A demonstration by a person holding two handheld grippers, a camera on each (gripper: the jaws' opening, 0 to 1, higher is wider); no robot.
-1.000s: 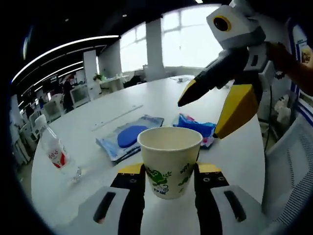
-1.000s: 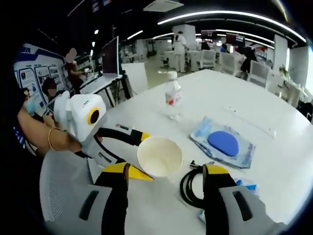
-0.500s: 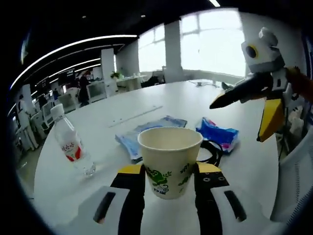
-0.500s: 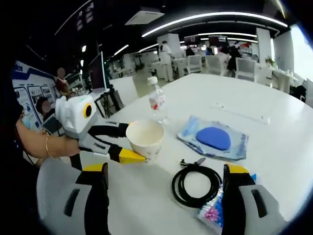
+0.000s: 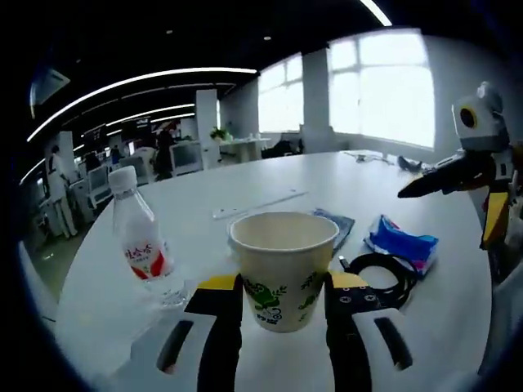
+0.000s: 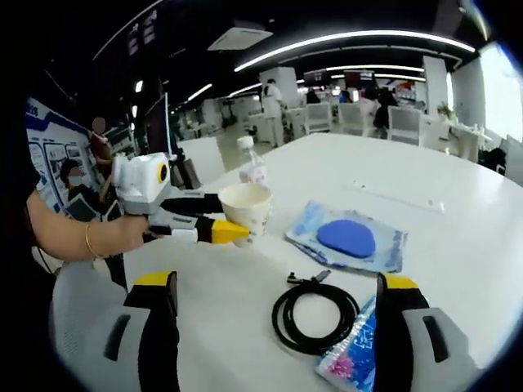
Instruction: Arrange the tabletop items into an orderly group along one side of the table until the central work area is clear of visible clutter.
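Table point(image 6: 458, 204): white, round-edged, wide; bare top stretching away behind the items, in an open office.
Blue pad packet point(image 6: 347, 238): flat, clear wrapper with a blue oval inside; lying toward the table's middle, beyond the cable in the right gripper view.
Left gripper point(image 5: 283, 287): jaws closed against both sides of the paper cup, carrying it; seen from the right gripper view point(image 6: 233, 231) reaching in from the left, held in a person's hand.
Right gripper point(image 6: 278, 282): jaws spread wide, nothing between them, hovering above the table over the cable; seen at the right edge of the left gripper view point(image 5: 458, 184).
Water bottle point(image 5: 144, 249): clear, red label, white cap, upright; just left of the held cup, close behind it in the right gripper view.
Paper cup point(image 5: 282, 265): white with green print, upright, open mouth up, apparently empty; at the table's near edge beside the bottle.
Cable point(image 6: 315, 315): black, coiled in a flat loop, plug end toward the pad packet; directly ahead of the open right jaws, nearer that gripper than the left one.
Tissue pack point(image 5: 401, 242): small, blue, touching the coil's far side in the left gripper view.
Likely next: cup set down next to the bottle, bottle lying just to the jaws' left.
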